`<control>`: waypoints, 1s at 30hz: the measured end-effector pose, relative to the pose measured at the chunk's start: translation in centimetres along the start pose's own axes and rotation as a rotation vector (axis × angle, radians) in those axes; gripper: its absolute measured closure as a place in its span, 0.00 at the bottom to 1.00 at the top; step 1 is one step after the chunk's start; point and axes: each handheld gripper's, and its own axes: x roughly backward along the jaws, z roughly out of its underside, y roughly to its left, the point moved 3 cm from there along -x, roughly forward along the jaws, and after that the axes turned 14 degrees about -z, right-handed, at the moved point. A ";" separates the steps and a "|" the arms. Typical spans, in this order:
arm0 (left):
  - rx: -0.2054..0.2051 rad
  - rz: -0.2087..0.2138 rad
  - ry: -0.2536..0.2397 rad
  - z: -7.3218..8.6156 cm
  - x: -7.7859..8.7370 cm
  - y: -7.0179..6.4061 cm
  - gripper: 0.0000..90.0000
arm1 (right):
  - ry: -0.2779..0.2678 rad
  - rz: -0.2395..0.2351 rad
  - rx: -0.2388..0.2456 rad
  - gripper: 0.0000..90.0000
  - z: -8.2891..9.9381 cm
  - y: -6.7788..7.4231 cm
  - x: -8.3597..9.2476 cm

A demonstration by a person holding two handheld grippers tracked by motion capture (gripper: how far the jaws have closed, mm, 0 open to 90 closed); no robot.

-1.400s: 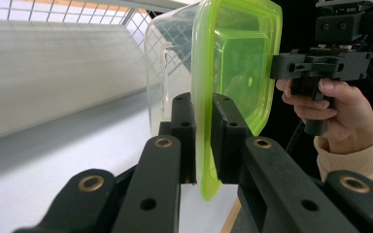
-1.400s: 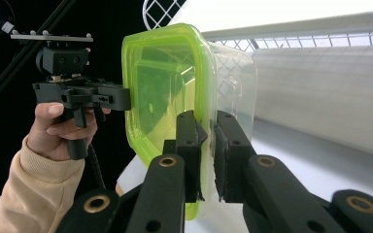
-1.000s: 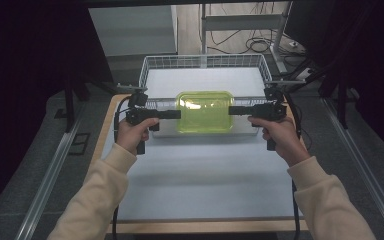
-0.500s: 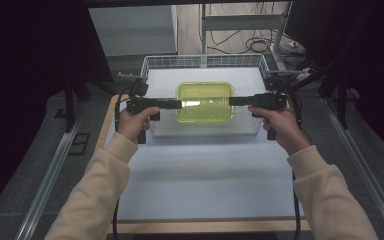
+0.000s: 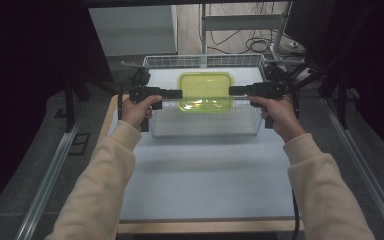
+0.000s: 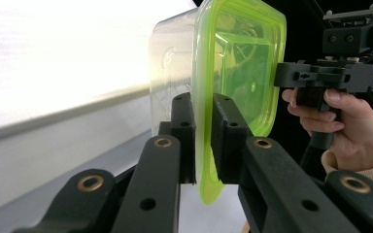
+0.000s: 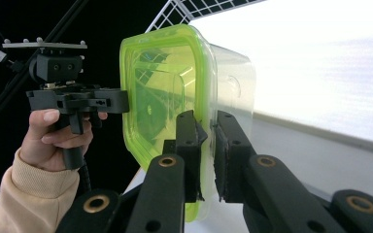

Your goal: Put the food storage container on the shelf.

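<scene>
A clear plastic container with a lime-green lid (image 5: 206,90) hangs level above the wire basket (image 5: 205,126), carried between both grippers. My left gripper (image 5: 179,93) is shut on the lid's rim at its left side, and my right gripper (image 5: 232,90) is shut on the rim at its right side. In the left gripper view the jaws (image 6: 203,104) pinch the green edge of the container (image 6: 238,63), with the other hand and gripper (image 6: 320,77) beyond it. The right gripper view has its jaws (image 7: 206,121) clamped on the container (image 7: 160,87) the same way.
The white wire basket stands at the far end of the pale table (image 5: 205,180), whose wooden front edge (image 5: 205,226) lies near the person. Metal rails (image 5: 50,175) run along both sides. Cables (image 5: 260,45) and stand legs lie on the floor behind.
Both hands have carried the container away from the person and a little up, from the basket's front edge to above its middle. Both grips are unchanged.
</scene>
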 end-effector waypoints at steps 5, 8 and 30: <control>0.011 0.006 -0.007 -0.9 -0.4 0.4 0.90 | -0.009 0.006 0.001 0.91 -1.1 -0.4 -0.2; 0.024 -0.002 -0.009 -1.4 -0.8 0.8 0.90 | -0.014 0.021 0.006 0.91 -1.7 -0.7 -0.5; 0.065 -0.028 -0.015 -4.4 -2.6 2.4 0.90 | -0.037 0.030 -0.065 0.91 -4.3 -3.3 -1.6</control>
